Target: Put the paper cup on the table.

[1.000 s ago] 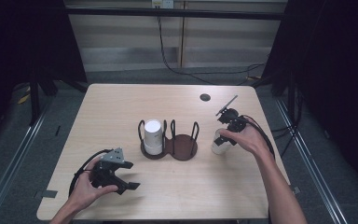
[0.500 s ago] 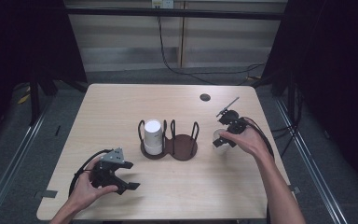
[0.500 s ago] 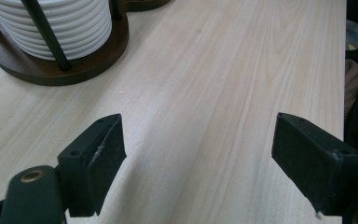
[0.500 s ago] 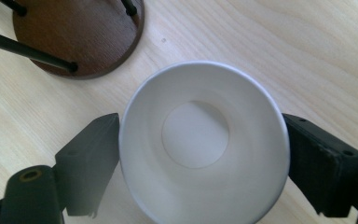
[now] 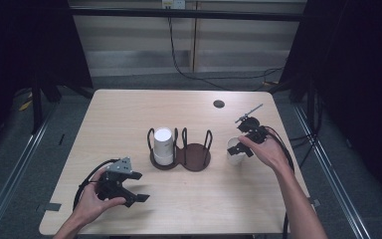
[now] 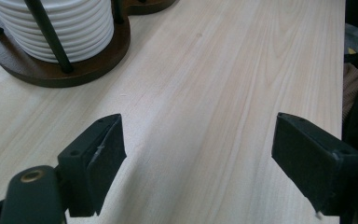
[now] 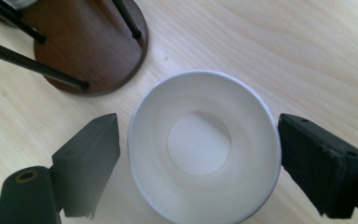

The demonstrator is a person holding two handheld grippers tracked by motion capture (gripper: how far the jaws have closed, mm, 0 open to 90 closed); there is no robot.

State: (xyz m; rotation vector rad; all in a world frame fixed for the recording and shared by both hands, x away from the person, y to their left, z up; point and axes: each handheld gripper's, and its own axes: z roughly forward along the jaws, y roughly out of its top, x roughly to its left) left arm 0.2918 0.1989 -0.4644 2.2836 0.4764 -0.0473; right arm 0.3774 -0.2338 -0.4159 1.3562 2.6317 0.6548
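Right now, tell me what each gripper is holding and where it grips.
Nothing is held. The right gripper has just opened its jaws; the white paper cup stands upright between them, with a gap visible on the left side. The left gripper is open over bare table.

A light wooden table (image 5: 129, 114) stands on grey floor (image 5: 25, 149) before dark curtains (image 5: 25, 45).

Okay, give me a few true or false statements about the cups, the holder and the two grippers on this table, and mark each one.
1. A single white cup stands upright between the right gripper jaws. True.
2. The right gripper squeezes that cup. False: its jaws have just been opening and stand off the rim.
3. The cup stack sits in the holder ring nearer the left gripper. True.
4. The left gripper holds a cup. False: it is open over bare table.
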